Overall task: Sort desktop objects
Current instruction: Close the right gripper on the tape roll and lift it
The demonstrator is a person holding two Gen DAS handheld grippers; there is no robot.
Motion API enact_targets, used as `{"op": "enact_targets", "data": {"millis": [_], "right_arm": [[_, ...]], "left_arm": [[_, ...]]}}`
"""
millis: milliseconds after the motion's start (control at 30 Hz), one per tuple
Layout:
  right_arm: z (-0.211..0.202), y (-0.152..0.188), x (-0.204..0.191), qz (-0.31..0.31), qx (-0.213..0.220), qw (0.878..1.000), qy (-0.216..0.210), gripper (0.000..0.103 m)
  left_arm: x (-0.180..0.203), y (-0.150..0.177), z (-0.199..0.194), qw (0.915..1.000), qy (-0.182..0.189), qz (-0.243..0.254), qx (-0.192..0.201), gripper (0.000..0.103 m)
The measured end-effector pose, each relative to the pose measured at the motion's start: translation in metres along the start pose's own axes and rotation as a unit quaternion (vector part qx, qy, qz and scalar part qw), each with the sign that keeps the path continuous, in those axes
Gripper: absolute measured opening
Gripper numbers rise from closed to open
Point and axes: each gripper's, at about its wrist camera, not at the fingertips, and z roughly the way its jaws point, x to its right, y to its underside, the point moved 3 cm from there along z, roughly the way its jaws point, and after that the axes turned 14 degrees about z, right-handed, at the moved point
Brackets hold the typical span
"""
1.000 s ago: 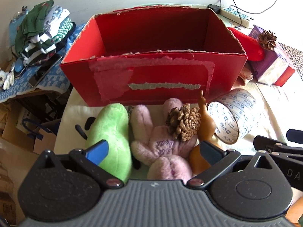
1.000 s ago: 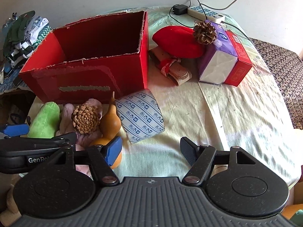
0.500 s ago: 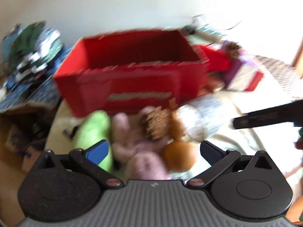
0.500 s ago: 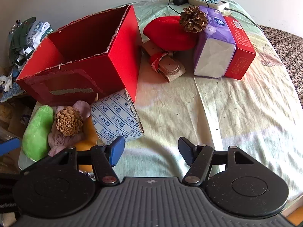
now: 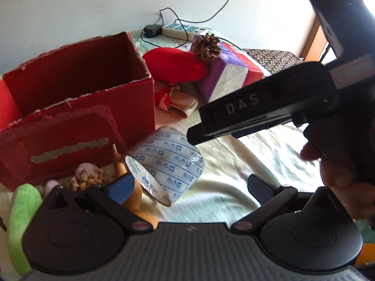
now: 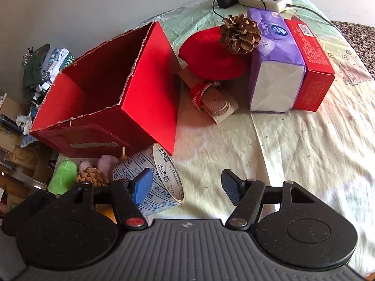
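Red cardboard box (image 6: pixel 112 89) sits open-topped on my table (image 6: pixel 304 152). Tape roll (image 6: pixel 152 182) lies on its side at the box's near corner, just beside my right gripper (image 6: pixel 185 185); its fingers stand apart, nothing between. Left gripper (image 5: pixel 189 187) fingers also apart, empty. Pinecone (image 6: pixel 240 34) rests atop the red cushion (image 6: pixel 211 58).
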Motion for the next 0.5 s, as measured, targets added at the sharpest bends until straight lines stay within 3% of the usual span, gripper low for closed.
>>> {"op": "enact_targets", "data": {"millis": [133,200,300,367,433,500], "right_arm": [[0.01,0.0,-0.007,-0.033,-0.003,0.999,-0.006,0.069],[0.014,-0.001,-0.007,-0.033,-0.004,0.999,-0.021,0.07],[0.02,-0.002,-0.009,-0.03,-0.024,0.998,-0.054,0.069],[0.022,-0.001,-0.008,-0.018,-0.041,0.996,-0.083,0.065],[0.021,0.001,-0.006,-0.007,-0.054,0.992,-0.111,0.044],[0.018,0.002,-0.006,-0.007,-0.055,0.991,-0.119,0.044]], "left_arm": [[-0.007,-0.002,0.012,0.9999,0.004,-0.012,0.0,0.098],[-0.01,-0.003,0.017,0.9999,0.002,-0.01,-0.005,0.065],[-0.01,-0.002,0.024,0.9999,0.004,-0.004,-0.016,0.051],[-0.011,0.0,0.028,0.9996,0.009,-0.006,-0.025,0.043],[-0.011,0.0,0.027,0.9997,0.008,-0.004,-0.023,0.037],[-0.011,0.0,0.025,0.9997,0.011,-0.003,-0.02,0.037]]}}
